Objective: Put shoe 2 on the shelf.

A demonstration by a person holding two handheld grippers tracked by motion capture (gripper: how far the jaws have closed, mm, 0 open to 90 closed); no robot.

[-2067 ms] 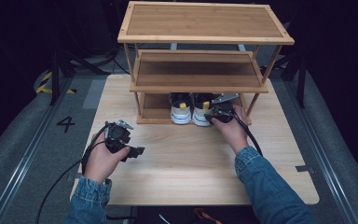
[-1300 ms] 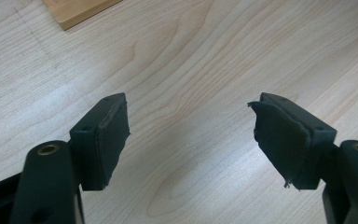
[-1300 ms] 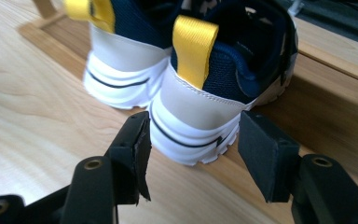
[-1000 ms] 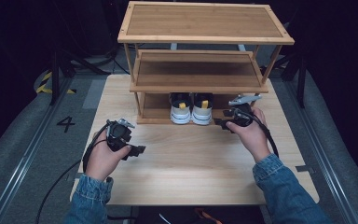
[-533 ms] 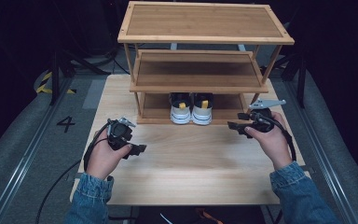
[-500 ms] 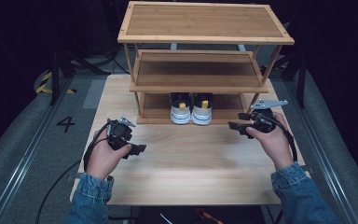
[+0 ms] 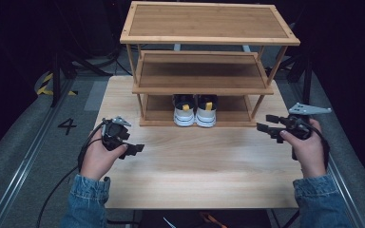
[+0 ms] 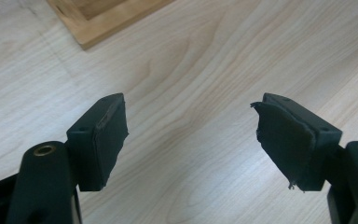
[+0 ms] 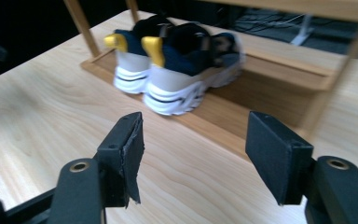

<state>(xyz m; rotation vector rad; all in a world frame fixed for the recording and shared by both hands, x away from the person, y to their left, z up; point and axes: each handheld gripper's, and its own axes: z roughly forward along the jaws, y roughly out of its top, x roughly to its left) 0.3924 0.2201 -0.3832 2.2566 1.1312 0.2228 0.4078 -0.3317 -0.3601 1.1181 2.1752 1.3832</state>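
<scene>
Shoes [image 7: 194, 109] stand side by side on the bottom shelf of the rack [image 7: 209, 21], heels toward the person, toes pointing to 12 o'clock. With the pair lined up and nothing in either tool, the placing looks finished; what may be left is only to draw the hands clear, or to fetch another thing if more belongs on the two bare upper shelves.

Right tool [image 7: 269, 128] sits at about 3 o'clock on the surface [image 7: 209, 166], just beside the rack's front right post and apart from the shoes. Its jaws have just been opening and stand well apart with nothing between them; in the right gripper view the pads [image 9: 129, 154] frame bare wood with the shoes beyond at 12 o'clock. The right hand [image 7: 305, 148] grips it from behind, wrist fairly level, so the tool points toward 9 o'clock.

Left tool [image 7: 132, 148] hovers near 8 o'clock, well apart from the rack. Its jaws are spread wide and empty, over plain wood. The left hand [image 7: 100, 156] is curled round the body, the tool pointing toward 3 o'clock and tipped down at the surface.
</scene>
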